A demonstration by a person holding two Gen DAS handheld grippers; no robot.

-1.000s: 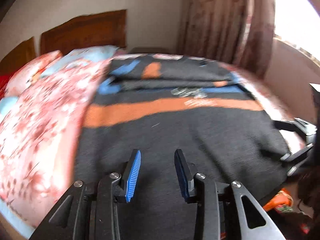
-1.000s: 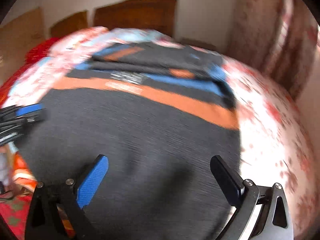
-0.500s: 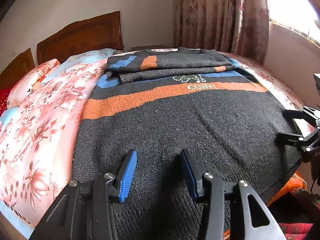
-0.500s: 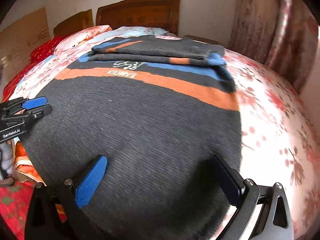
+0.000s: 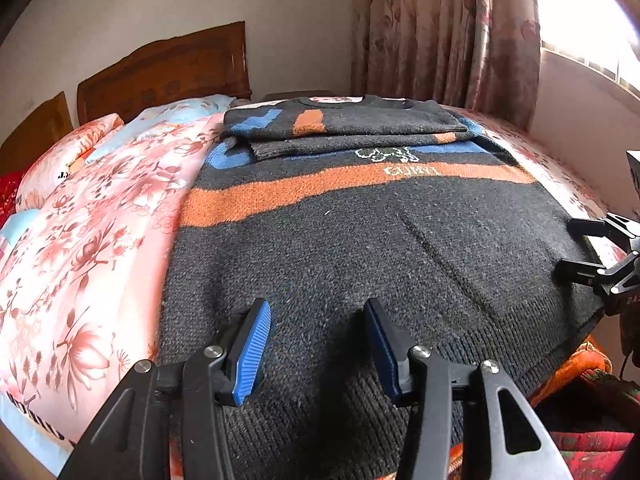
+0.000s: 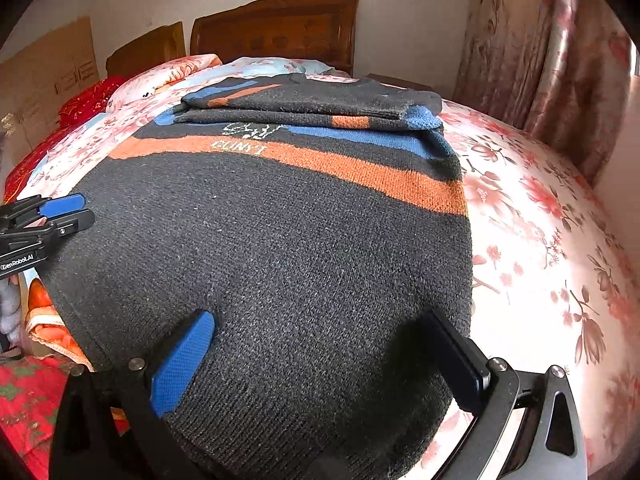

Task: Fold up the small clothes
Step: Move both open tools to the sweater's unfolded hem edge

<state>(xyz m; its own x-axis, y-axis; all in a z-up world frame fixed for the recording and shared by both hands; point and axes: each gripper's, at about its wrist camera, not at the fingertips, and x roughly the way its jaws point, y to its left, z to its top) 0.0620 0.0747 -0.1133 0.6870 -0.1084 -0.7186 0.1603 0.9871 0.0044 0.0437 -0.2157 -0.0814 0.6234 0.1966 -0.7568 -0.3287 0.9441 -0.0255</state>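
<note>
Sweater [image 5: 360, 248] is spread on bed [image 5: 100, 220], hem directly beneath both hand-held grippers: left [image 5: 318, 344] and right [image 6: 324, 356] held apart, unloaded. Soft, limp knit (likely heavy-ish); hem corners are best pinched.

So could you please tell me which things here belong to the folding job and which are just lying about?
Job:
- dark grey knit sweater with orange stripe, sleeves folded in
- left gripper
- right gripper

Lying about:
- pink floral bedspread
- floral pillow
- floral curtain
</note>
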